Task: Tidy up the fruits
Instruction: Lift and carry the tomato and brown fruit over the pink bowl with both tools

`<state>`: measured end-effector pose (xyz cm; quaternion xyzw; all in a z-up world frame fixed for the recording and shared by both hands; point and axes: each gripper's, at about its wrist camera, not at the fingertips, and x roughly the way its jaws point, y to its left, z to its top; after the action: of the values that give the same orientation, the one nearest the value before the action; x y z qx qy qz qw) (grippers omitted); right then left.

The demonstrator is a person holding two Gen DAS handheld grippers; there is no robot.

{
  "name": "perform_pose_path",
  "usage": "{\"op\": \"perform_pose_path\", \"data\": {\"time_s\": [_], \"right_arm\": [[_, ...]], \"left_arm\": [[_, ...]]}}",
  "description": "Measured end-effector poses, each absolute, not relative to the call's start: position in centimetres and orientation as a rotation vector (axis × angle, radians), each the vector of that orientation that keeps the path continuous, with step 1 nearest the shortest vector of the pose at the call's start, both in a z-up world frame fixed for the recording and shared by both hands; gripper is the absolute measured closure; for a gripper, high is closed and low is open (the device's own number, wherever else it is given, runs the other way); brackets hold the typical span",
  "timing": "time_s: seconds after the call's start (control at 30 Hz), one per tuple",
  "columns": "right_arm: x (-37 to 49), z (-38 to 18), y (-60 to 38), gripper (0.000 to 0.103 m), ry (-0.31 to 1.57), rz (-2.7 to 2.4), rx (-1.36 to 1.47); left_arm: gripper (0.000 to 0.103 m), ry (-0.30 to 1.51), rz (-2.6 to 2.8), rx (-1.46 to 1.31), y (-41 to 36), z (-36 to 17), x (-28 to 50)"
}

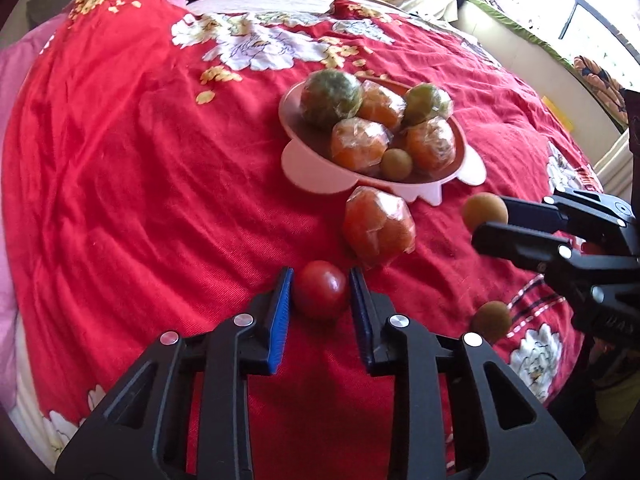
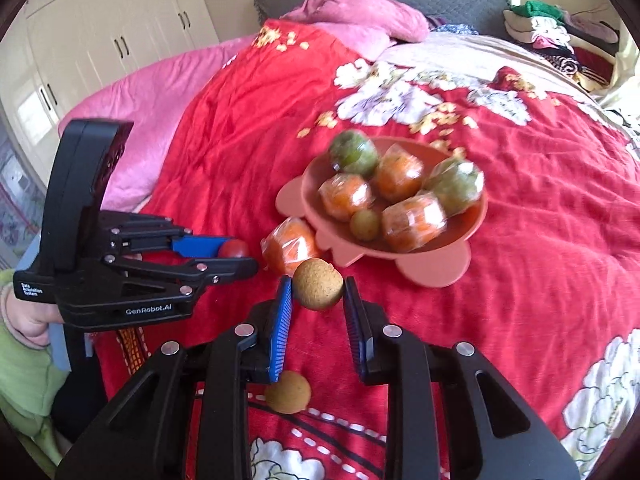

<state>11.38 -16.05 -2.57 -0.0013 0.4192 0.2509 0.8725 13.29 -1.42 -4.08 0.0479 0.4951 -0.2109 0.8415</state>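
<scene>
Left tool (image 1: 320, 292) clamps a red tomato (image 1: 320, 294), right tool (image 2: 318, 292) clamps a brown fruit (image 2: 318, 285), both just near the pink bowl (image 2: 420, 268).

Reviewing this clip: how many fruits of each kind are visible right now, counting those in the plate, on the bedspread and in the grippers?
Wrapped oranges: 4, three in the plate and one beside it
Wrapped green fruits: 2
Small brown round fruits: 3, one in the plate, one in the right gripper, one on the bedspread
Red tomato: 1, between the left gripper fingers
Total: 10
</scene>
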Motion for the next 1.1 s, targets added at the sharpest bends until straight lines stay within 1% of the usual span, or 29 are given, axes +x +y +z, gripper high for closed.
{"op": "perform_pose_path", "data": {"time_s": [0.5, 0.8, 1.1], "right_arm": [[12.2, 0.6, -20.6, 0.078, 0.794, 0.447, 0.057], [13.5, 1.7, -22.5, 0.078, 0.763, 0.408, 0.073], [14.5, 1.5, -23.1, 0.078, 0.760, 0.397, 0.069]], "left_arm": [[0.082, 0.959, -0.473, 0.086, -3.0, 0.7, 15.3], [0.082, 0.951, -0.482, 0.098, -4.4, 1.2, 16.8], [0.082, 0.960, -0.471, 0.122, -5.4, 0.5, 18.4]]}}
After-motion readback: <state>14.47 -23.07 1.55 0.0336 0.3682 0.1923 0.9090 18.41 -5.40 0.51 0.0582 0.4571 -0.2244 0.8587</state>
